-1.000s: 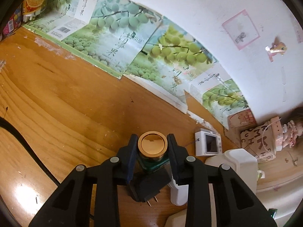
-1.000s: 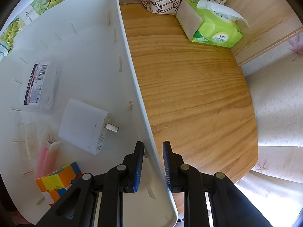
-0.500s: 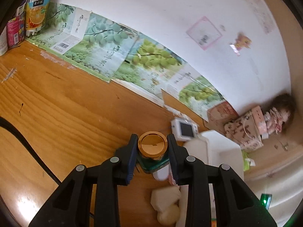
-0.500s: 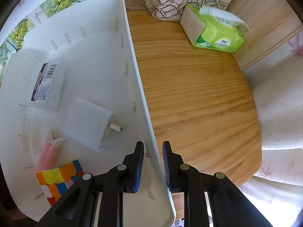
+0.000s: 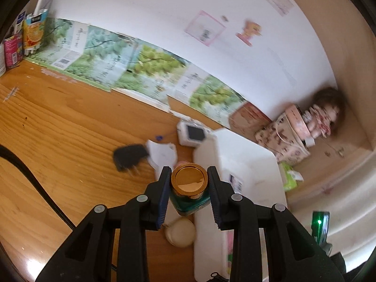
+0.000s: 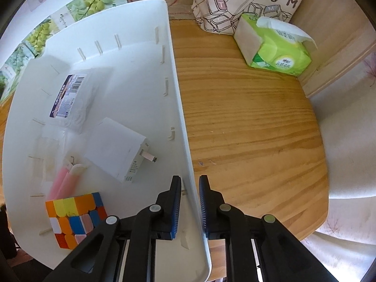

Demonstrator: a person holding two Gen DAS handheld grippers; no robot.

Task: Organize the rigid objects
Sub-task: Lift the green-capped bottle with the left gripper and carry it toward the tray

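Since a second ago the left claw [image 5: 189, 183] has carried its jar [image 5: 189, 191] off the bench [image 5: 58, 141], away from the black plug adapter [image 5: 128, 156], toward the white bin [image 5: 246, 164]. It grips the gold-lidded green jar between its pads; the jar hangs over the bin's near wall, lid toward the camera, long axis along the fingers.

The right claw [image 6: 189, 188] stays clamped on the bin's side wall [image 6: 181, 117], steadying it.

This looks like the carry-to-bin step. Next, the jar needs moving further over the bin and lowering onto open floor, away from the white charger [image 6: 115, 148], Rubik's cube [image 6: 75, 218] and labelled packet [image 6: 70, 98].
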